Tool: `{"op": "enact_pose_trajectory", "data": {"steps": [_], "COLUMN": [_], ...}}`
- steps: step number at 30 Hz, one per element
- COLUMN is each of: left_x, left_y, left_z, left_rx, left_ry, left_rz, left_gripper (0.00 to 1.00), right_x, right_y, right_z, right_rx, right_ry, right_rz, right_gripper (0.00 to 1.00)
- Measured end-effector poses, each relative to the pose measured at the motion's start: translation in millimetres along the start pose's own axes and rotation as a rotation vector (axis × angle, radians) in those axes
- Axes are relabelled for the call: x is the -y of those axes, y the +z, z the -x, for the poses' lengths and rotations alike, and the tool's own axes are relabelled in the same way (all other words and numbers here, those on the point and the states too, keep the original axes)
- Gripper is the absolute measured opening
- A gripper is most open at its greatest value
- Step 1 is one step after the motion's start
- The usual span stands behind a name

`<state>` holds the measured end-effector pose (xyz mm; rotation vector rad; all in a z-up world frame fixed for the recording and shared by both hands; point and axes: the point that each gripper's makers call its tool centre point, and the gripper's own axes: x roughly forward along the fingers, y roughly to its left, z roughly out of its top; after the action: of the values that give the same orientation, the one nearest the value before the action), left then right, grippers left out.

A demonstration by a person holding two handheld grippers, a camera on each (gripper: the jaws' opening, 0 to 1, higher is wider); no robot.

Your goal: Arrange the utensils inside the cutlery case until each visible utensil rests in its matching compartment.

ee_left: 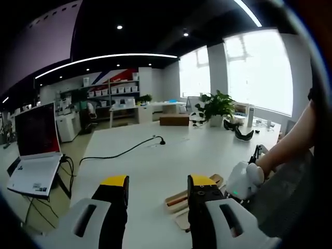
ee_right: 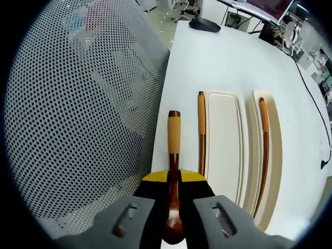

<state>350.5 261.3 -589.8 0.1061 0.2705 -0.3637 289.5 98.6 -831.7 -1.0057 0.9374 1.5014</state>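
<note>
A long white table (ee_right: 218,62) carries a pale cutlery case (ee_right: 228,150) with long, shallow compartments side by side. The case is the landmark for what follows.

In the right gripper view, the right tool (ee_right: 174,179) has its two yellow-tipped jaws drawn close around a wooden utensil (ee_right: 174,150), which has a dark reddish stem and a lighter tan end. They grip it along the dark stem, and the tan end points away from the tool. This utensil lies outside the case, beside its long edge, over the table near a grey perforated chair back (ee_right: 83,114). A second stick-like utensil (ee_right: 201,129), possibly a chopstick, lies along the case's near rim; whether it rests inside a slot or just on the rim cannot be told. A third slim utensil (ee_right: 263,155) lies in a far compartment. The wide middle compartment (ee_right: 224,145) looks bare.

In the left gripper view, the left tool (ee_left: 158,187) is held above the table with its jaws well apart and nothing between them. The case sits just beyond its right jaw, partly hidden, and a person's hand (ee_left: 270,161) on the other gripper shows to the right of the case.

The step in hand appears to be carrying the gripped utensil to its slot. The next move likely calls for shifting it sideways over the case, lining its length up with a free compartment, lowering it, then releasing.
</note>
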Motion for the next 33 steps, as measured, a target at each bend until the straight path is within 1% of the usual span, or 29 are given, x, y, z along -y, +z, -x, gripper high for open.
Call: {"op": "enact_pose_trajectory", "data": {"steps": [13, 24, 33], "left_x": [-0.4, -0.4, -0.1], "left_y": [-0.5, -0.5, -0.3], "left_z": [-0.1, -0.7, -0.6], "left_rx": [-0.002, -0.001, -0.002], "left_ry": [0.0, -0.001, -0.001], "left_rz": [0.0, 0.002, 0.003], "left_gripper": [0.46, 0.46, 0.46], "right_x": [0.1, 0.1, -0.1], "right_y": [0.4, 0.1, 0.0], "right_z": [0.1, 0.1, 0.2], "right_rx": [0.002, 0.005, -0.004], "right_ry": [0.003, 0.007, 0.006], "right_rz": [0.005, -0.008, -0.006], "right_gripper": [0.02, 0.02, 0.01]}}
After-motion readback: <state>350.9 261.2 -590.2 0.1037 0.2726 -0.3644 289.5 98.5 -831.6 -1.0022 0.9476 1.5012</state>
